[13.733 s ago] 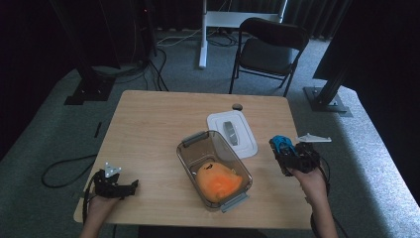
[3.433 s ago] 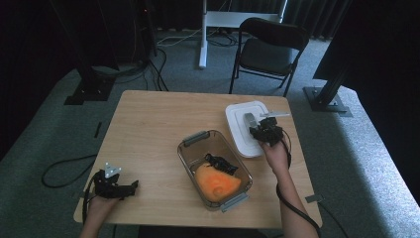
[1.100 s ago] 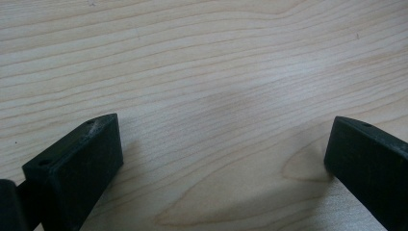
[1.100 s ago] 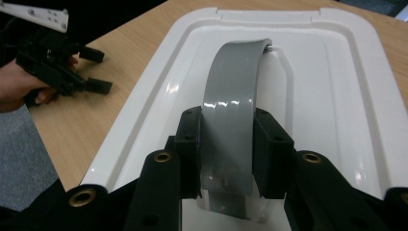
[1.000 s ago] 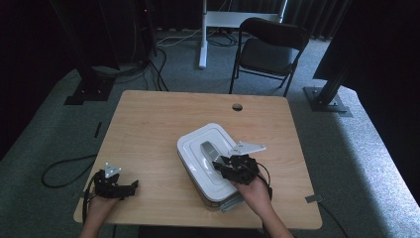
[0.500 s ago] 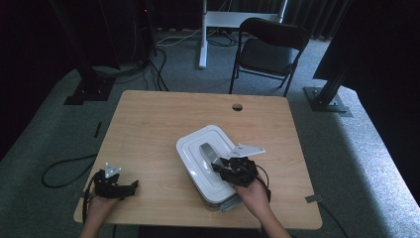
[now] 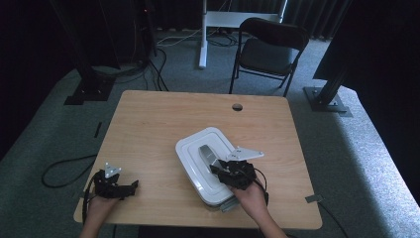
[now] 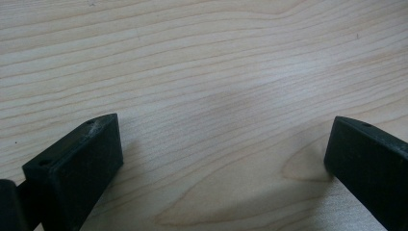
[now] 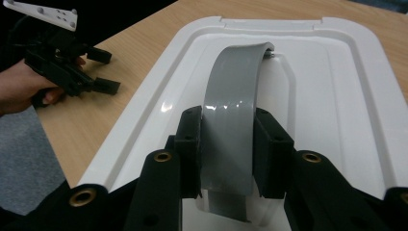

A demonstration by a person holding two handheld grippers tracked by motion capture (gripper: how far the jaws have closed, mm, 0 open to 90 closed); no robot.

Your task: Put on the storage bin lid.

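Since a second ago, little shift: white lid [image 7: 205,161] sits on the container, centre frame. Right hand-held gripper [image 9: 226,144] pinches the lid's grey handle [image 9: 235,115]. Left hand-held gripper [image 7: 116,186], lower left on the surface [image 7: 148,124], jaws spread, unmoved.

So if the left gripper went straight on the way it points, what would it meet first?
Probably the white lid on the container: the left gripper points across bare table toward it, though depth is unclear.

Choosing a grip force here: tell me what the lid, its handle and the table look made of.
Lid: seemingly glossy white plastic, moulded ridges.
Handle: smooth grey strap, probably plastic, sheen across it, clamped between the right gripper fingers.
Table: pale wood grain; veneer or laminate unclear.
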